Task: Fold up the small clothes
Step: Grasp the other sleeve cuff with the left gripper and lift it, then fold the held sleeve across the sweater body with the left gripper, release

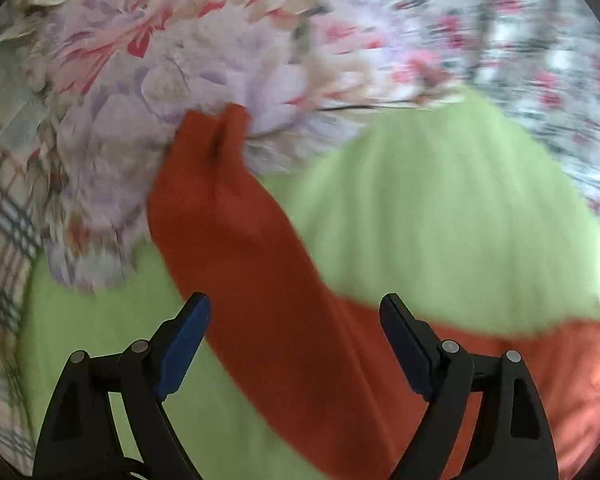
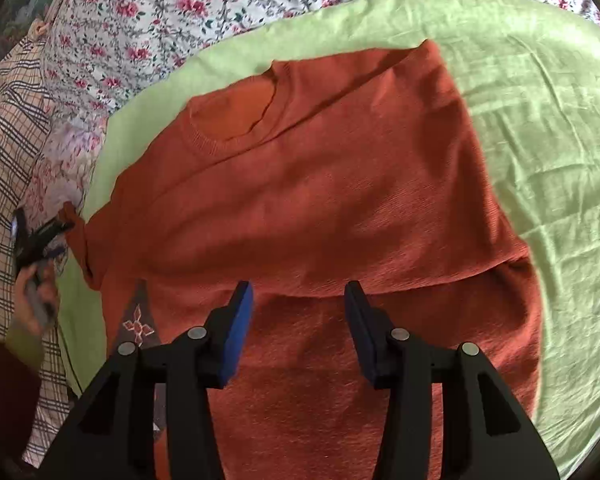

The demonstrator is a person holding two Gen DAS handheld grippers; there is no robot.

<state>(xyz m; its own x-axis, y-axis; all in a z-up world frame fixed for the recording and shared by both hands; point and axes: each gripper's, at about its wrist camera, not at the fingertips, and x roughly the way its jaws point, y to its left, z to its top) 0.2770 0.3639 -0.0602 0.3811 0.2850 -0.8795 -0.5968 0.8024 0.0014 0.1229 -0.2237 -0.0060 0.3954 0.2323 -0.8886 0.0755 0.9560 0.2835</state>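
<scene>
Lying face up on the green sheet [image 2: 520, 128], the orange sweater [image 2: 320, 200] serves as the landmark: collar at its far end, hem nearest the person. One sleeve [image 1: 228, 216] stretches out past its side edge, likely spread flat so it can be folded inward. Above that sleeve hangs the left gripper [image 1: 296, 320], jaws wide apart and gripping nothing. Over the sweater's lower body hovers the right gripper [image 2: 299, 308], jaws partly open and empty too, seemingly poised to take the hem. Floral bedding [image 2: 160, 12] lies beyond the collar.
</scene>
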